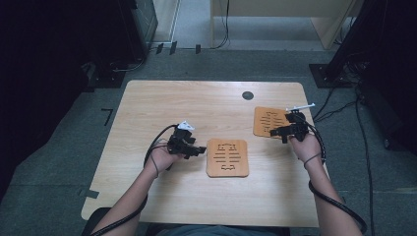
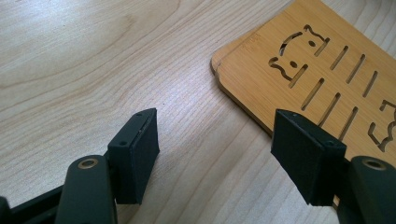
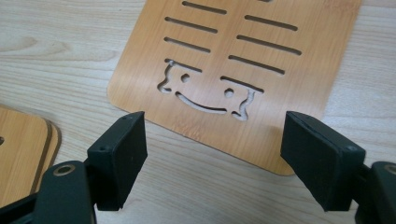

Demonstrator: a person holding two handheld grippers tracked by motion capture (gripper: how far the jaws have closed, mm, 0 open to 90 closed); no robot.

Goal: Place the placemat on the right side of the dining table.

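Two flat bamboo boards with slot and animal cutouts lie on the light wooden table. The centre board shows a doubled edge, like two boards stacked. My left gripper hovers just left of it, open and empty, with its right pad over the board's edge. The right board lies farther back on the right. My right gripper is open and empty at that board's near edge. The centre board also appears at the left of the right gripper view.
A dark round cable hole sits in the tabletop near the far edge. Dark equipment stands and cables line the floor beyond the table's right corner. Bare tabletop lies left and front of the boards.
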